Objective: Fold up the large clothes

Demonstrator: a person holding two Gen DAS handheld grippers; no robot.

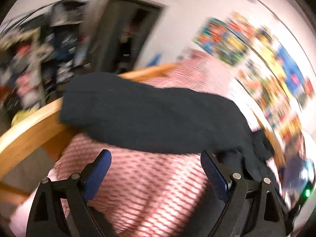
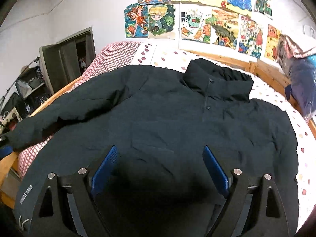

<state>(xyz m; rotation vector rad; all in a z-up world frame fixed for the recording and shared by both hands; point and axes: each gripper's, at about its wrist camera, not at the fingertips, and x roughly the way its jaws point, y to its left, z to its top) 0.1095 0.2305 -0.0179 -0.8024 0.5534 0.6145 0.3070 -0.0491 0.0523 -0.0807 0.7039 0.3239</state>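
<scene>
A dark padded jacket (image 2: pixel 167 114) lies spread front up across the bed, with its collar (image 2: pixel 217 85) at the far side. One sleeve (image 2: pixel 59 116) stretches left over the bed's wooden rail. My right gripper (image 2: pixel 160 149) hangs open just above the jacket's lower body, with nothing pinched between its blue pads. The left wrist view is blurred. There the sleeve (image 1: pixel 148 114) lies across the pink checked cover (image 1: pixel 148 187) and the rail. My left gripper (image 1: pixel 155 154) stands open at the sleeve's near edge, with nothing between its fingers.
A wooden bed frame (image 2: pixel 266 69) runs round the mattress, which has a dotted sheet (image 2: pixel 276 96). A plastic-wrapped bundle (image 2: pixel 300 75) leans at the right end. Drawings (image 2: pixel 197 19) cover the wall. A dark door (image 2: pixel 67 59) and cluttered shelves (image 2: pixel 29 86) stand beyond the left rail.
</scene>
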